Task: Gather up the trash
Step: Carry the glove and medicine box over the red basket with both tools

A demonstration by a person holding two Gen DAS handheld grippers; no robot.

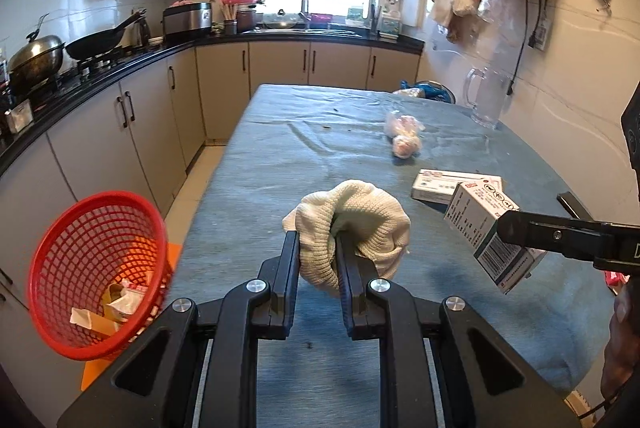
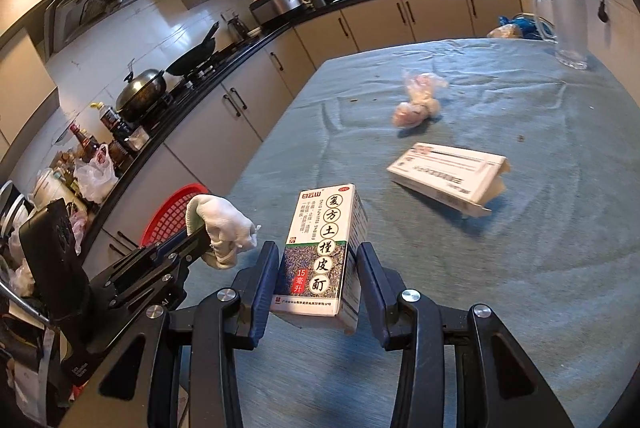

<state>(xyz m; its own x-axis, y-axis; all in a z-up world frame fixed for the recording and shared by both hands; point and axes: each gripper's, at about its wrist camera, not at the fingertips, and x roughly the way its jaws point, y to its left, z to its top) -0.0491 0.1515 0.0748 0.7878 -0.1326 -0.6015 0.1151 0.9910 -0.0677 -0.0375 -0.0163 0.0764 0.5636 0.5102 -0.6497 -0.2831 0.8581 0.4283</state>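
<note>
My left gripper [image 1: 316,242] is shut on a crumpled white knitted glove [image 1: 352,228] and holds it above the blue-covered table [image 1: 280,156]. It also shows in the right wrist view [image 2: 224,228]. My right gripper [image 2: 316,252] is shut on a small medicine box [image 2: 322,252] with Chinese print, held above the table; the box also shows in the left wrist view [image 1: 486,236]. A red mesh basket [image 1: 96,268] with paper scraps stands low at the table's left side. A flat white carton [image 2: 448,176] and a crumpled plastic bag [image 2: 418,100] lie on the table.
A clear glass jug [image 1: 486,100] stands at the table's far right by the tiled wall. A blue bag [image 1: 426,90] lies beyond the far edge. Kitchen counter [image 1: 100,76] with wok, pot and cabinets runs along the left and back.
</note>
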